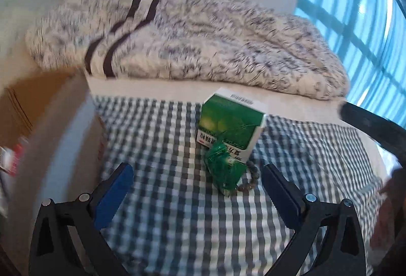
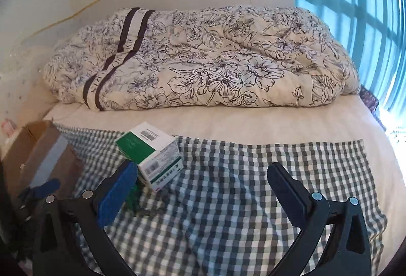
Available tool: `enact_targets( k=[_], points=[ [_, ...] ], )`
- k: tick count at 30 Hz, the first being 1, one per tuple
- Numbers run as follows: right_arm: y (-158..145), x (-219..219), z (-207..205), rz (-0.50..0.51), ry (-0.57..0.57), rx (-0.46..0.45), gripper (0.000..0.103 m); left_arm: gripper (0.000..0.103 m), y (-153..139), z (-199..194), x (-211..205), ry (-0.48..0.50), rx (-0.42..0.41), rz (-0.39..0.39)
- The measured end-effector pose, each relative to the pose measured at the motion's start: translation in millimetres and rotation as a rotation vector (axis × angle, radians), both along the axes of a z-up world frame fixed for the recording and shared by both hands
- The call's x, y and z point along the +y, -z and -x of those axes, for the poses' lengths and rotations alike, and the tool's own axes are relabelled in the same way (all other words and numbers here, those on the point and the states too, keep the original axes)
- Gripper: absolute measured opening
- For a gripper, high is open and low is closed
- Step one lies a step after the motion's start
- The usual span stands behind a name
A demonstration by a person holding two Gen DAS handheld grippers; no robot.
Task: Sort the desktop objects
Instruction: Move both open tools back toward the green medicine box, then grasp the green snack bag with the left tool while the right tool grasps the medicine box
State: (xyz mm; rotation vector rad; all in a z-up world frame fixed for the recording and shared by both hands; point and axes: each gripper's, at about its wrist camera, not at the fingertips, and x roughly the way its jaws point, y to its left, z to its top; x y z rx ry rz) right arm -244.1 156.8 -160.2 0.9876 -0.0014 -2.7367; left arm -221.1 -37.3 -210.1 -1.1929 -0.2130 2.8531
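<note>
Both the left gripper [image 1: 196,174] and the right gripper [image 2: 203,174] have jaws apart, empty, over the checked cloth [image 1: 165,225]. At frame centre of the left wrist view, a green medicine box [image 1: 229,123] touches a green clip bundle [image 1: 223,166] and a bead bracelet [image 1: 250,179].

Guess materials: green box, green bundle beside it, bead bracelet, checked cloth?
Green box: printed cardboard, creased edges, slight sheen. Green bundle: looks like thin glossy wire or film, too blurred to settle. Bead bracelet: matte brown beads, possibly wood. Checked cloth: woven fabric, matte, wrinkled.
</note>
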Motion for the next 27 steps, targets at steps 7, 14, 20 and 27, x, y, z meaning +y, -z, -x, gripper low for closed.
enact_targets(
  k=[7, 14, 20, 27],
  points=[
    [17, -12, 14, -0.013, -0.055, -0.017, 0.103, 0.103, 39, 33, 15, 0.028, -0.036, -0.026],
    [31, -38, 40, 0.030, -0.138, -0.064, 0.103, 0.034, 78, 59, 1, -0.002, -0.229, -0.072],
    [54, -80, 66, -0.058, -0.287, -0.124, 0.103, 0.034, 61, 32, -16, 0.018, -0.149, -0.011],
    [88, -107, 98, -0.137, -0.428, -0.217, 0.103, 0.034, 27, 6, -35, 0.003, -0.091, -0.024]
  ],
)
